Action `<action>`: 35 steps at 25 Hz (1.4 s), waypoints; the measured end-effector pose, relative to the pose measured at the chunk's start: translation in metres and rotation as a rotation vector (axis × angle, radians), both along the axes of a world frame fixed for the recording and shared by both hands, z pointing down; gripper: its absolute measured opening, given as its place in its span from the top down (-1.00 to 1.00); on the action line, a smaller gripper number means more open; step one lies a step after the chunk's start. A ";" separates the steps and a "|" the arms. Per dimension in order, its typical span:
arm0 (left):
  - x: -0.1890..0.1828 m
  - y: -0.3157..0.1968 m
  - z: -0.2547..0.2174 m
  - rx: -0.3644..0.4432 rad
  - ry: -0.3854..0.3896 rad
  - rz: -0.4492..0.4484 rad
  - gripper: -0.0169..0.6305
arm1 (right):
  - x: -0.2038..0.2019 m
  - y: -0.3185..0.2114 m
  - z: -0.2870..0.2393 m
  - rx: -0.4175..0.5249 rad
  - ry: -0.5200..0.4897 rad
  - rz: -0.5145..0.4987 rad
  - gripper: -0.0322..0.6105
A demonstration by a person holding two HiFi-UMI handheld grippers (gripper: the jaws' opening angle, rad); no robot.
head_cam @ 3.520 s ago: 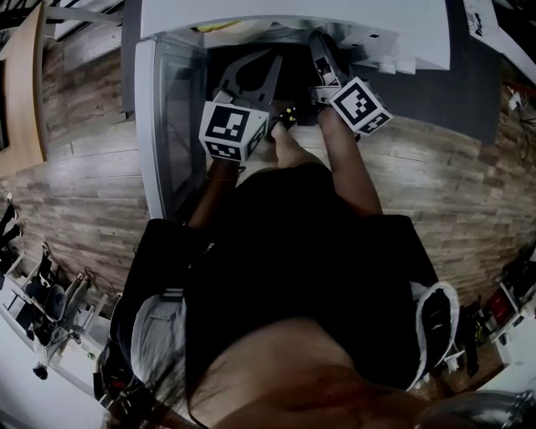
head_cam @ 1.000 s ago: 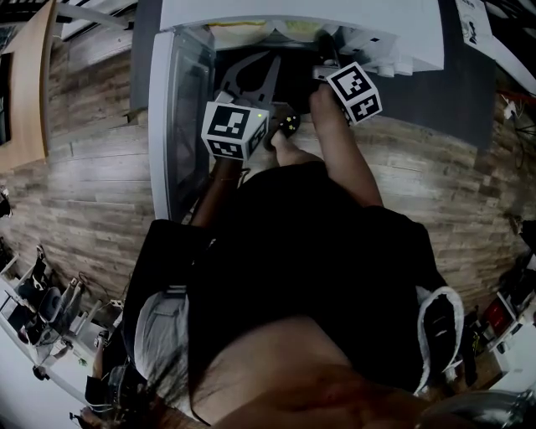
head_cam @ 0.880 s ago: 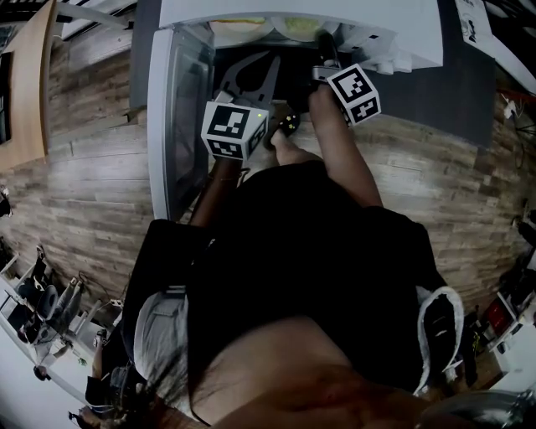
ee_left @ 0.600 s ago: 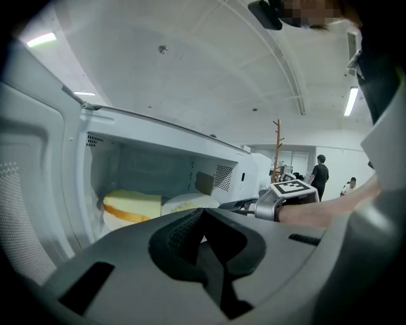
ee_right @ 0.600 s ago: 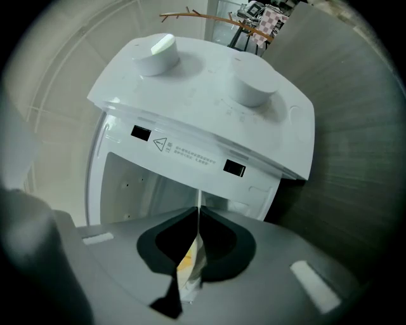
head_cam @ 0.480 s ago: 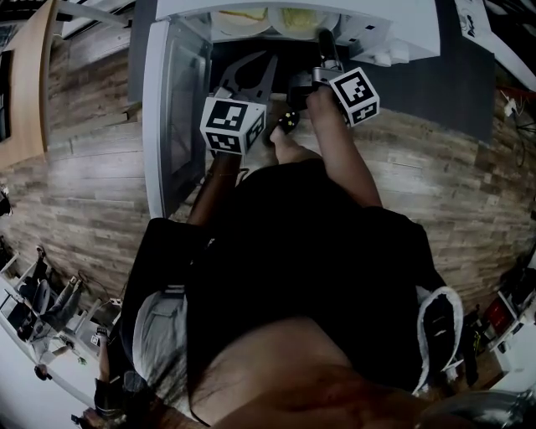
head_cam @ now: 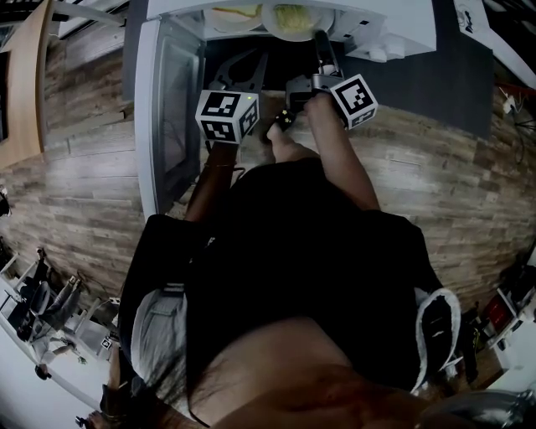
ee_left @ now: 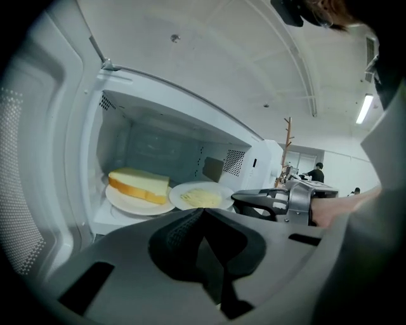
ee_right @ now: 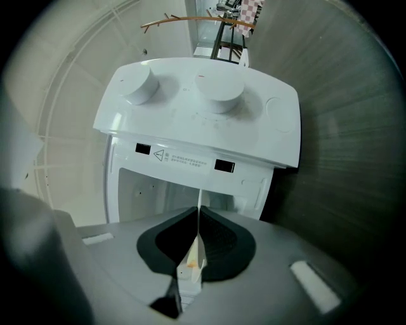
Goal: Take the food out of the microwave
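The white microwave (head_cam: 377,25) stands open with two plates inside. A slice of bread (ee_left: 138,185) lies on the left plate (ee_left: 127,204). The right plate (ee_left: 200,197) carries pale yellow food (head_cam: 293,15). My right gripper (head_cam: 321,40) is rolled on its side and shut on that plate's near rim, a thin white edge (ee_right: 198,219) between its pads. It also appears at the rim in the left gripper view (ee_left: 240,200). My left gripper (ee_left: 202,213) is shut and empty, lower down in front of the opening, left of the right one (head_cam: 240,71).
The microwave door (head_cam: 167,109) hangs open to the left, close beside my left gripper. The control panel with two round knobs (ee_right: 216,95) is to the right of the cavity. Wooden flooring (head_cam: 75,193) lies below, and a dark mat (head_cam: 452,84) sits under the microwave.
My left gripper has sunk a little in front of the opening. My right gripper has stayed at the plate's rim and rolled. More of both plates shows at the top of the head view.
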State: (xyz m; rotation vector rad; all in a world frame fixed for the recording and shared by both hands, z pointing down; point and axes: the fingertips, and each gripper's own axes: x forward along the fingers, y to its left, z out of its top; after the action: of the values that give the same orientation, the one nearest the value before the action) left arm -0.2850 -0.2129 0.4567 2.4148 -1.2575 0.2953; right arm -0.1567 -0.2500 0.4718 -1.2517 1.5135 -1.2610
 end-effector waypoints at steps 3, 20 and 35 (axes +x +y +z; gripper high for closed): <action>0.000 -0.002 0.006 -0.018 0.008 -0.010 0.94 | 0.000 0.004 0.001 0.016 -0.023 -0.010 0.88; 0.021 -0.006 0.059 -0.115 -0.032 0.031 0.94 | 0.003 0.021 0.004 0.078 -0.142 -0.037 0.87; 0.007 -0.001 0.046 -0.231 0.446 -0.038 0.94 | 0.001 0.028 0.017 0.029 -0.158 -0.051 0.88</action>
State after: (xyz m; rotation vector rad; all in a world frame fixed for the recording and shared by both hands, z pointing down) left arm -0.2777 -0.2138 0.5029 2.1021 -1.0042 -0.1038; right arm -0.1553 -0.2220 0.4892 -1.0745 1.4526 -1.3342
